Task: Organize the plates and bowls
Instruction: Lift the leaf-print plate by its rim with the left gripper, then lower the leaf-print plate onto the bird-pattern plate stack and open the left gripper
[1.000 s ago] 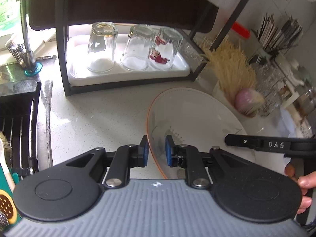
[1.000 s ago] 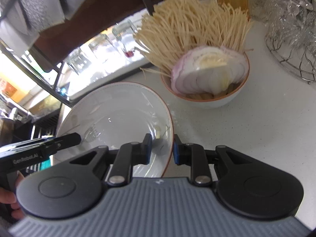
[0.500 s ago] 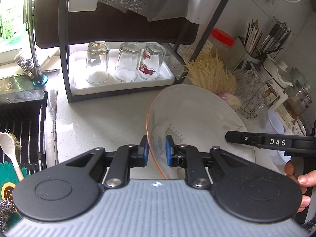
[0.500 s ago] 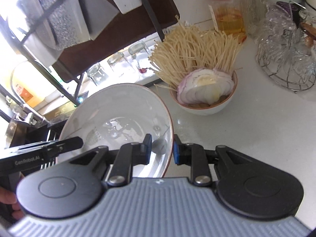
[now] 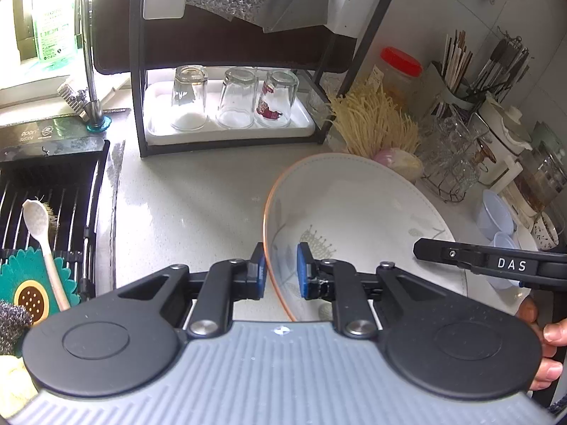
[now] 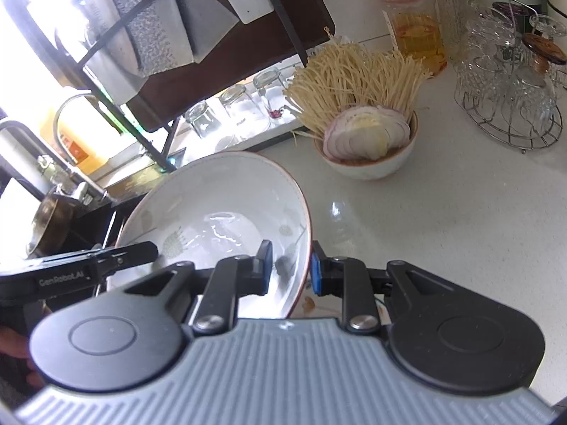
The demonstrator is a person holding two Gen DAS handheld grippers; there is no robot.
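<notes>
Presently, the white bowl (image 5: 354, 212) (orange-rimmed) is clamped at its rim between the fingers of the left gripper (image 5: 280, 269) and, on the opposite rim, the right gripper (image 6: 290, 269); the countertop (image 6: 443, 219) is seen beyond both fingertips.

Glasses (image 5: 234, 99) on tray (image 5: 301, 124), under rack (image 5: 136, 81).

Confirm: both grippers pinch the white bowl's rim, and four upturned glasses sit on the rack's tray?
Three glasses, not four; the left wrist view shows them upside down on the rack's tray. The rest holds: left gripper and right gripper both pinch the bowl rim.
</notes>
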